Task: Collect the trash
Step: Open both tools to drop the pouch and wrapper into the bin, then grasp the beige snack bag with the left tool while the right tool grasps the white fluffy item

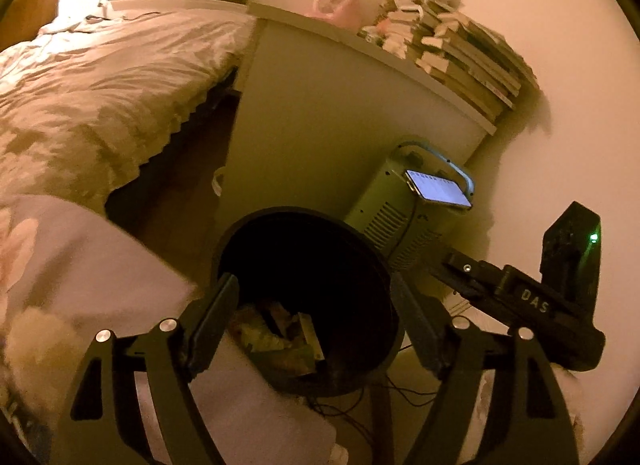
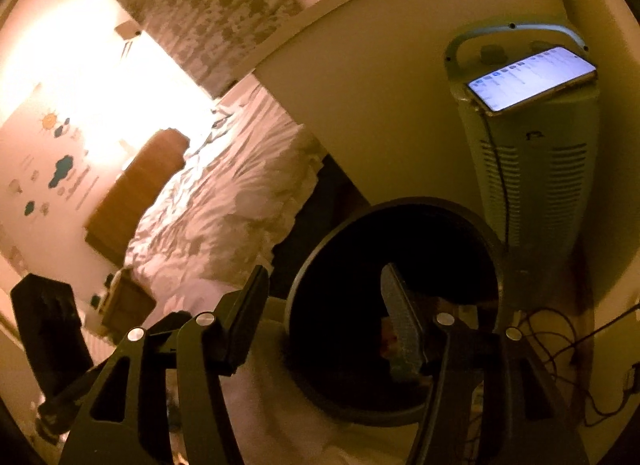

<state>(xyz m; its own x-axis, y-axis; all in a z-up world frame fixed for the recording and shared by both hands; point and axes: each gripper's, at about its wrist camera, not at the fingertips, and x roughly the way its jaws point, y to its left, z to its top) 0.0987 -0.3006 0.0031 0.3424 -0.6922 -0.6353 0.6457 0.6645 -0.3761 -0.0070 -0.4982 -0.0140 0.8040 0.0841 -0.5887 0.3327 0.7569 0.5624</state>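
Observation:
A round black trash bin (image 1: 384, 361) stands on the floor, with paper and wrapper trash (image 1: 280, 333) lying in its bottom. My left gripper (image 1: 316, 289) is open and empty, its fingers spread just above the bin's mouth. The right gripper's black body (image 1: 532, 305) shows at the right in the left wrist view. In the right wrist view the same bin (image 2: 320, 393) lies below my right gripper (image 2: 324, 297), which is open and empty, with its right finger (image 2: 400, 321) over the bin's opening. The bin's inside is dark there.
A pale green heater (image 1: 384, 209) with a lit phone (image 1: 438, 188) on top stands behind the bin, also in the right wrist view (image 2: 536, 169). A white cabinet (image 1: 320, 121) carries stacked books (image 1: 460, 53). A bed with floral duvet (image 1: 100, 85) lies left. Cables (image 2: 560, 349) trail on the floor.

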